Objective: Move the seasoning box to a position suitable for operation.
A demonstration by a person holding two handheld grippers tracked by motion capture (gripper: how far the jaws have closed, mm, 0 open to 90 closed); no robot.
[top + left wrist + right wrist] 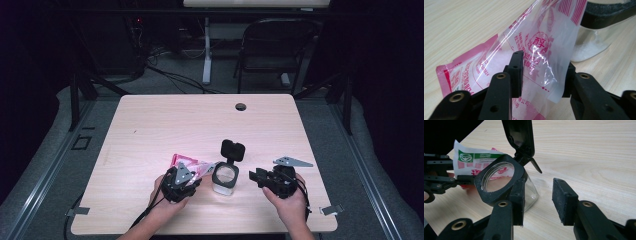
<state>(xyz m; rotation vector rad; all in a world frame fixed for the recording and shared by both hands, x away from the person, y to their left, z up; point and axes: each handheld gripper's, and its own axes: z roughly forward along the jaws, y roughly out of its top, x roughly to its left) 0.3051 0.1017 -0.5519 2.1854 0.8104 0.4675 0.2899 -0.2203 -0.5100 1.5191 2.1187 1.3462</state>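
Note:
A clear and pink printed bag (541, 37) with white powder in it rises from the table and leans toward the glass jar (224, 178). My left gripper (543, 72) is open. The bag's film crosses the wide gap between its jaws, behind one pad and in front of the other. In the high view the left gripper (192, 173) sits just left of the jar, with the bag (182, 161) beyond it. The jar (489, 195) has a black collar and its flip lid (520, 137) stands up. My right gripper (539, 200) is open beside the jar, with nothing between its jaws.
The wooden table (200, 120) has a round cable hole (241, 106) near its far edge. A folding chair (272, 45) and cables stand on the floor behind the table. Both hands work near the table's front edge.

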